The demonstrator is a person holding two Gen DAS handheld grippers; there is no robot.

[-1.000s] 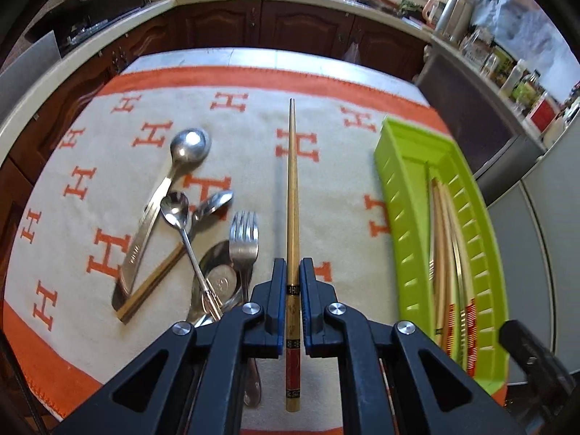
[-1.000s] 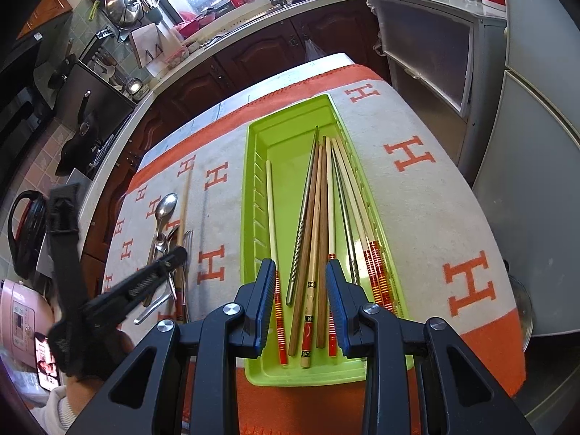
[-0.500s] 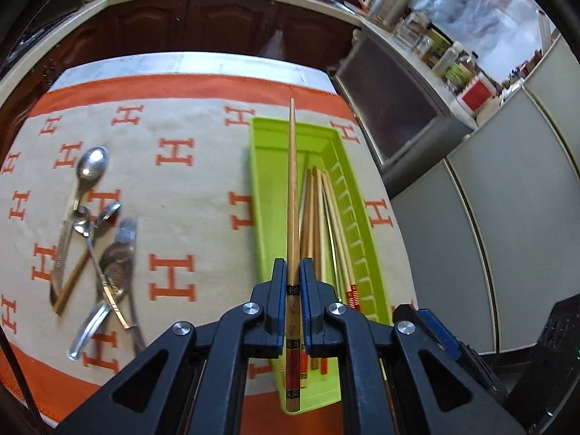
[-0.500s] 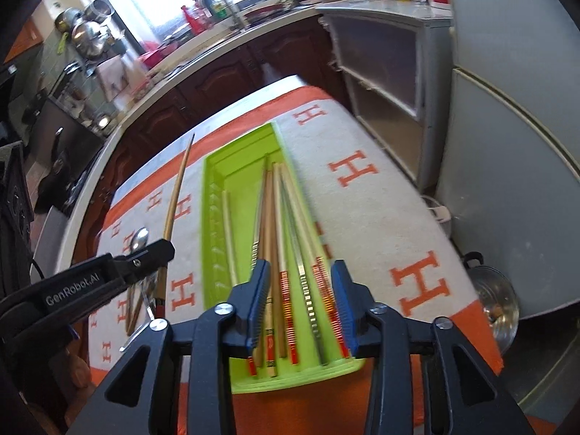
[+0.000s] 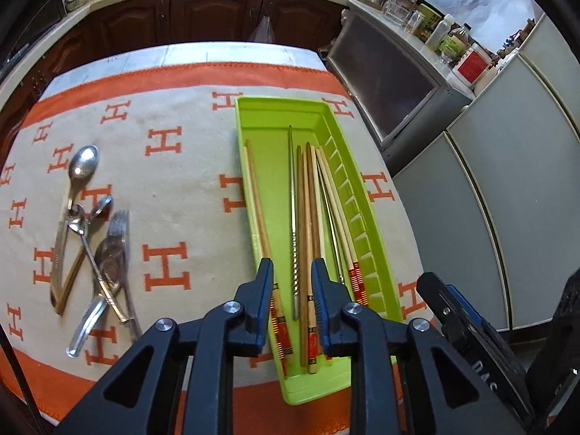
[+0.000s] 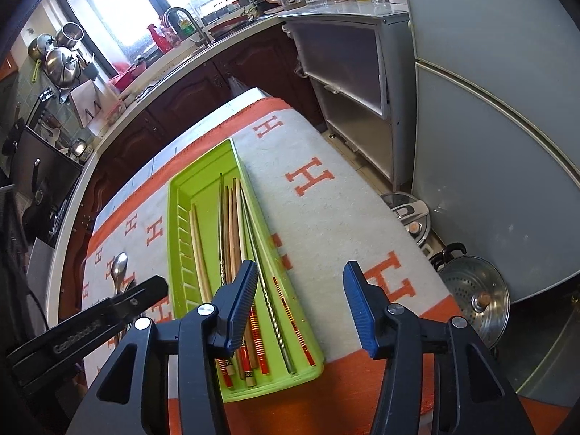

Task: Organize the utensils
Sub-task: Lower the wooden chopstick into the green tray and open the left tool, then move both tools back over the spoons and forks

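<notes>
A lime green tray [image 5: 275, 108] lies on the orange-and-beige cloth and holds several chopsticks [image 5: 308, 217], wooden and metal. My left gripper [image 5: 290, 286] is open and empty above the tray's near end. Spoons and a fork [image 5: 105, 250] lie in a heap on the cloth at the left, with one loose wooden chopstick [image 5: 70, 282] among them. In the right wrist view the tray [image 6: 203, 177] and its chopsticks [image 6: 232, 232] show left of centre. My right gripper [image 6: 301, 301] is wide open and empty over the tray's right rim and the cloth.
The cloth [image 5: 188, 166] covers the table. Grey cabinets [image 5: 507, 188] stand close on the right. On the floor at the right lie a steel steamer pot [image 6: 471, 286] and a cooker lid [image 6: 409, 214]. A dark wooden counter runs behind.
My left gripper has opened and let go of the chopstick, which now lies in the tray. My right gripper has opened wider and shifted to the right.
</notes>
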